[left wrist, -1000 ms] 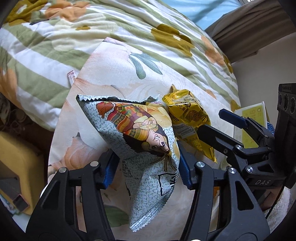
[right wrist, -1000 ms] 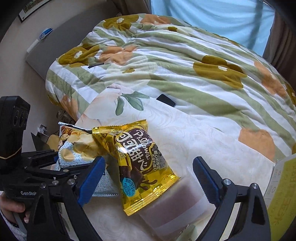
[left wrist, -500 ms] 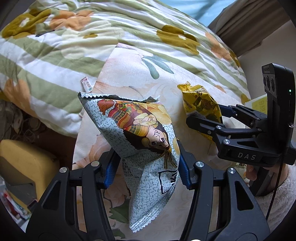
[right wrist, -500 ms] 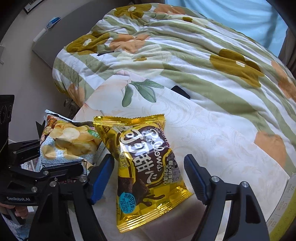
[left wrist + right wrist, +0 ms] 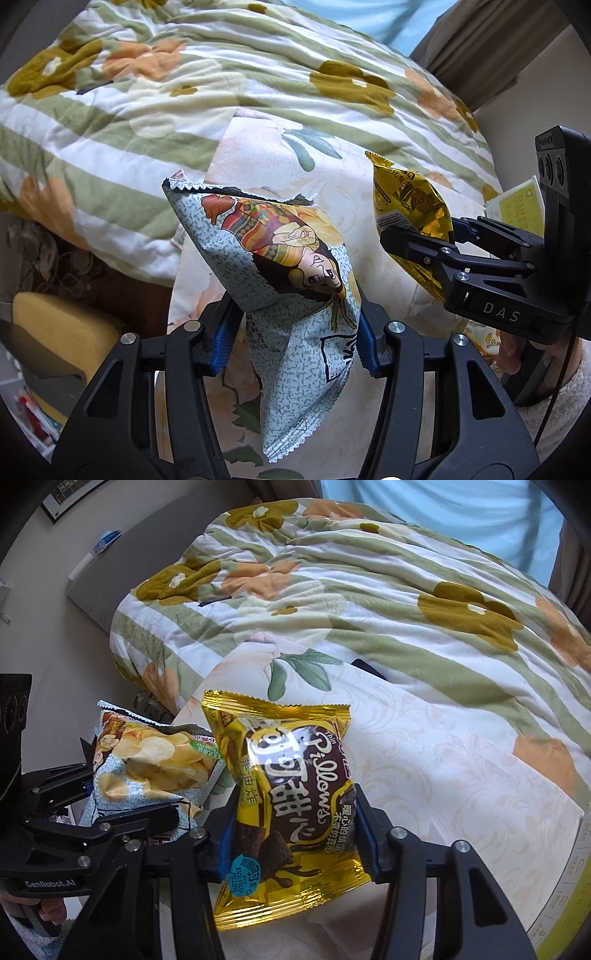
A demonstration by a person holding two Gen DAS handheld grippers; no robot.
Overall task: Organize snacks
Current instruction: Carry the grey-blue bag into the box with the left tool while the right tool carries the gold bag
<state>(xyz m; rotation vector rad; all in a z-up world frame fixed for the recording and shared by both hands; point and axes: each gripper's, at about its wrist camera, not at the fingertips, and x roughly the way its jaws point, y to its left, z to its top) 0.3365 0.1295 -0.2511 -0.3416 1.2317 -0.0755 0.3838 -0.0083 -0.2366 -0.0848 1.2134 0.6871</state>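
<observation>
Right gripper [image 5: 291, 830] has just closed on the gold packet [image 5: 284, 797]; left gripper [image 5: 293, 345] pinches the chip bag [image 5: 291, 295]

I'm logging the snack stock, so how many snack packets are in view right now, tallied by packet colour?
Pale blue-grey speckled crisp packet, held in the left gripper: 1
Shiny gold foil chocolate pillow snack packet, held in the right gripper: 1
Total: 2
</observation>
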